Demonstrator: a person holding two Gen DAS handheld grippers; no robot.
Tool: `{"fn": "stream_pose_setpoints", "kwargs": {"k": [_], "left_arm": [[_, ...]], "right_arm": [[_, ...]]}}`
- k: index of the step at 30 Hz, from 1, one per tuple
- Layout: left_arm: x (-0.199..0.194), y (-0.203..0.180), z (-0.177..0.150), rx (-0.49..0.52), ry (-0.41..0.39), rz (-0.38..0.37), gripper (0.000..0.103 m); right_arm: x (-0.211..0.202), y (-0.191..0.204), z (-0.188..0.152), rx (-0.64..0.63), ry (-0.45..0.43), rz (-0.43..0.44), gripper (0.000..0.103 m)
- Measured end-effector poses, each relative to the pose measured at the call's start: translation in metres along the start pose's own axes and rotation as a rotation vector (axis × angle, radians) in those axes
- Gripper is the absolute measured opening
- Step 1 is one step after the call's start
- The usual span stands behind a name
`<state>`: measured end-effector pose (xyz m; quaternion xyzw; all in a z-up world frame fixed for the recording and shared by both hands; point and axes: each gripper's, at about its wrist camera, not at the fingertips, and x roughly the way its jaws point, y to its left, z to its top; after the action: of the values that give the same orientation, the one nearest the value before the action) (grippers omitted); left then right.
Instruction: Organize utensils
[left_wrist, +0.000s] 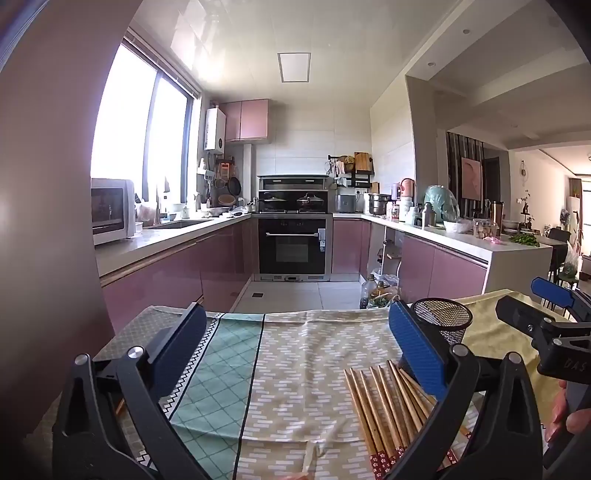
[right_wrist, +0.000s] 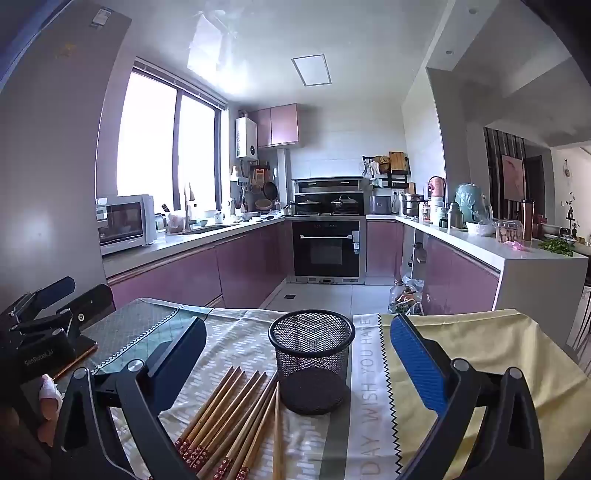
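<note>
standing upright on a patterned tablecloth (right_wrist: 236, 332), a black mesh holder (right_wrist: 312, 360) is the landmark here. a bundle of wooden chopsticks (right_wrist: 229, 421) lies flat on the cloth just left of the holder and nearer the camera, the closest sticks almost at its base. the right gripper (right_wrist: 295, 354) hangs over the cloth with jaws spread wide, empty, holder between them but untouched. the left gripper (left_wrist: 297, 343) sits left of the holder, jaws equally wide, gripping nothing.
</note>
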<state>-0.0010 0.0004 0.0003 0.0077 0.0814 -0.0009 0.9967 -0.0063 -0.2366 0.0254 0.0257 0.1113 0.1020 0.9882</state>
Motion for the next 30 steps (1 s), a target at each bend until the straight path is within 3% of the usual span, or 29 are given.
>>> {"fn": "stream_pose_setpoints", "kwargs": {"k": [30], "left_arm": [[-0.008,-0.001,0.004,-0.010,-0.025,-0.006,0.097]], "right_arm": [[0.003,0.010,0.000,0.002,-0.011,0.000,0.096]]}}
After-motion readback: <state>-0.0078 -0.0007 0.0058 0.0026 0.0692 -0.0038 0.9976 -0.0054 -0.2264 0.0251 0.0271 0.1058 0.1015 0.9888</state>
